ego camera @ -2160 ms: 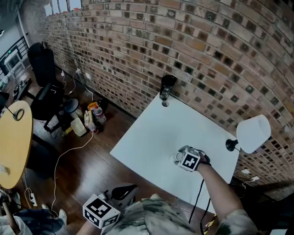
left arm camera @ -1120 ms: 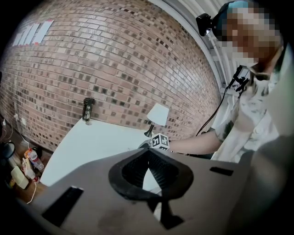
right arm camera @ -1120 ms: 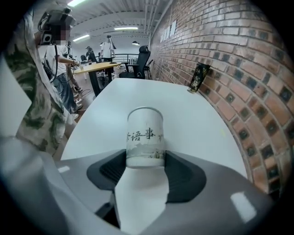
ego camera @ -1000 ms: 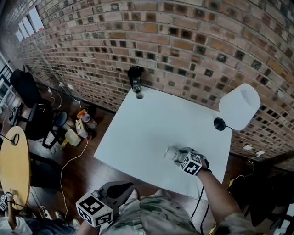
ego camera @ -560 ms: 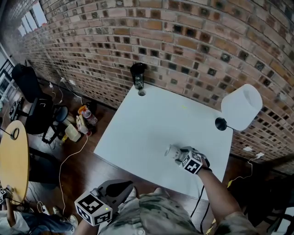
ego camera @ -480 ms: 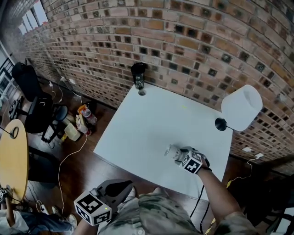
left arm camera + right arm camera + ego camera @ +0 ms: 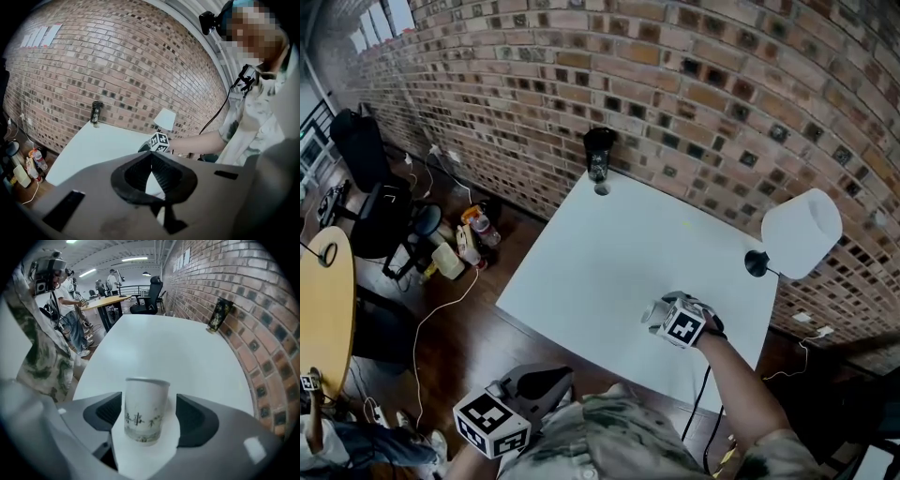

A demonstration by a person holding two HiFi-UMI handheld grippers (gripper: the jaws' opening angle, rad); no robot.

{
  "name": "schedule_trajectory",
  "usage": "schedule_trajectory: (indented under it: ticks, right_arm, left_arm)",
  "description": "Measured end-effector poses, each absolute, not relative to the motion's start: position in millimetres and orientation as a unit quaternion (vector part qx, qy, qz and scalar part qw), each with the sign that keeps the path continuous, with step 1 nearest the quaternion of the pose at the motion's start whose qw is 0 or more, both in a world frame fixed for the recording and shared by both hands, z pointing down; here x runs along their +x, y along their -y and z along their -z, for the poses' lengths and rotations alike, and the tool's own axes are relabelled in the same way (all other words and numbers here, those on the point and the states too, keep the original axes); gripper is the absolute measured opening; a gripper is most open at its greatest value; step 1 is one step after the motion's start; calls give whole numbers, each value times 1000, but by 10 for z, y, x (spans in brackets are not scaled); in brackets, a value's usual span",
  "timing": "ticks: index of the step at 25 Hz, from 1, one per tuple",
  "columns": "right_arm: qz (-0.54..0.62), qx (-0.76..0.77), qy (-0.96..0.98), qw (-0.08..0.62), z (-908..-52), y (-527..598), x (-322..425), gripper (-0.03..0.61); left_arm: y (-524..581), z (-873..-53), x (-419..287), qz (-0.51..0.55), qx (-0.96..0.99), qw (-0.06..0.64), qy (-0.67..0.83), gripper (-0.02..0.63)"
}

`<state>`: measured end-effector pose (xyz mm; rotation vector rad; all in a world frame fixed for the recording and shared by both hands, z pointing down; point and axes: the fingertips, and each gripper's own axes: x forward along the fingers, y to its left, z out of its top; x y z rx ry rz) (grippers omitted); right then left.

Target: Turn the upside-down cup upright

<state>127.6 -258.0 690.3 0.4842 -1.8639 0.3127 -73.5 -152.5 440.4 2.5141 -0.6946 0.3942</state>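
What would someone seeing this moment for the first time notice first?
A white printed cup stands upright on the white table, between the opening jaws of the right gripper, pads clear of it. Behind runs a brick wall, with a white-shaded lamp at the table's right side. The left gripper hangs shut, off the table's near side.

I see a white cup with dark ink brushwork, white table, red-brown brick wall, white lamp shade, dark wood floor.

1. We see our right gripper near the tabletop's near edge, jaws opening around the cup.
2. A lamp stands at the right edge, a dark canister at the far corner.
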Motion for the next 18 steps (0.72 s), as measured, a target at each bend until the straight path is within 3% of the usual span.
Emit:
schedule_trajectory:
  ticks: [9,18]
  right_arm:
    - [-134,193,781,579,-6940,2706,1061,327]
    - [-105,306,829,456,-6539,2902,1068,322]
  left_arm:
    - [1547,-4463,-974,-142,916,257,273,7]
    - [1567,-4446,-921,-146,921,253,257,6]
